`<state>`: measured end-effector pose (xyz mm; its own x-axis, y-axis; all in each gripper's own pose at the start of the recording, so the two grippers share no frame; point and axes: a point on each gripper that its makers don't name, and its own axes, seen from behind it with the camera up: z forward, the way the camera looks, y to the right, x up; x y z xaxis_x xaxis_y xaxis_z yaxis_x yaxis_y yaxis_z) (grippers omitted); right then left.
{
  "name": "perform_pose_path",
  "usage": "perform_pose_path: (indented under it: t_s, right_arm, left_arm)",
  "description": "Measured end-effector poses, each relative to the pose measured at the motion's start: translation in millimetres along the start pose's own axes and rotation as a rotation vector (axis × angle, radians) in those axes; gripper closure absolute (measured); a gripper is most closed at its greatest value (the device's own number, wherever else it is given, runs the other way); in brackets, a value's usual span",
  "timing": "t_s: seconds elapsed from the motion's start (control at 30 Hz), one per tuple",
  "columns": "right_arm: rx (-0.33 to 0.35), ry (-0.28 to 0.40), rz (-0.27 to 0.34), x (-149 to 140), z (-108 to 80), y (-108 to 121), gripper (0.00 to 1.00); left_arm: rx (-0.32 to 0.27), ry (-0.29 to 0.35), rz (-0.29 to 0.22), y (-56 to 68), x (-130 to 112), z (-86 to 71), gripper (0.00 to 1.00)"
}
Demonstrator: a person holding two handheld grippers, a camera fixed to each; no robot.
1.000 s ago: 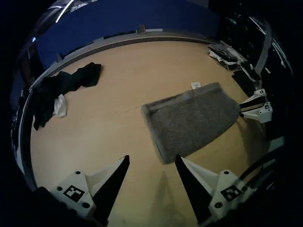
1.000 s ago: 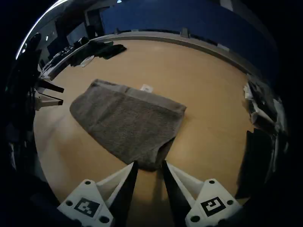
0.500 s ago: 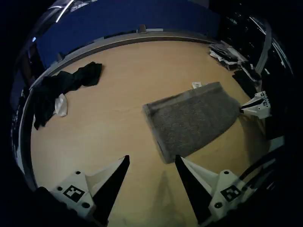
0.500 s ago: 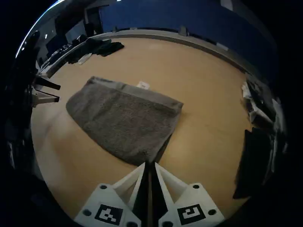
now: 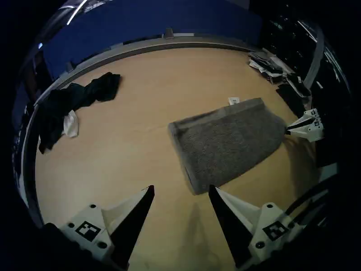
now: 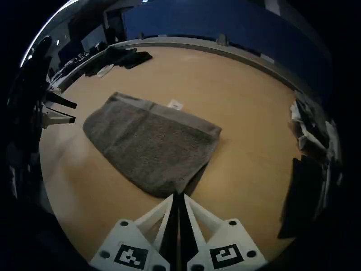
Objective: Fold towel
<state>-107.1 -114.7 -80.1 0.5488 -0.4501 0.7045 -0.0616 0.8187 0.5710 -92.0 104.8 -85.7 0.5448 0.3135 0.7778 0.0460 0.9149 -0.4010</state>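
Clenched tight, the right gripper (image 6: 178,197) sits at the bottom centre of the right gripper view, its two white fingers pressed together with the tips right at the near corner of the grey towel (image 6: 151,144). Whether any fabric is caught between them cannot be told. In the left gripper view the same gripper (image 5: 287,131) appears at the right edge, tips meeting the towel's right-hand corner.

At the bottom of that view the left gripper (image 5: 180,189) is spread wide and grasps nothing. The towel's (image 5: 228,144) nearest corner lies just ahead of the gap, closer to the finger on the picture's right. Seen from the right gripper view, the left gripper (image 6: 74,114) is at the left edge with its fingers apart, near the towel's left end but not touching it.

The towel lies folded and flat on the wooden table (image 5: 135,135), right of centre in the left gripper view. A small white tag (image 5: 233,100) rests just beyond its far edge. Dark clothes (image 5: 76,104) with a white cloth (image 5: 71,126) among them are heaped at the upper left, and more garments (image 5: 270,65) are piled at the upper right. A blue wall (image 5: 158,18) runs behind the table.
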Motion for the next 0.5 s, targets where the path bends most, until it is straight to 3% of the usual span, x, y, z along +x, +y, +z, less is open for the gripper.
perform_pose_path:
  t_s: [0.5]
  right_arm:
    - [-0.001,0.023,-0.019,11,-3.4,-3,0.99]
  left_arm:
    - [0.006,-0.002,0.006,-2.8,-1,-1.7,0.11]
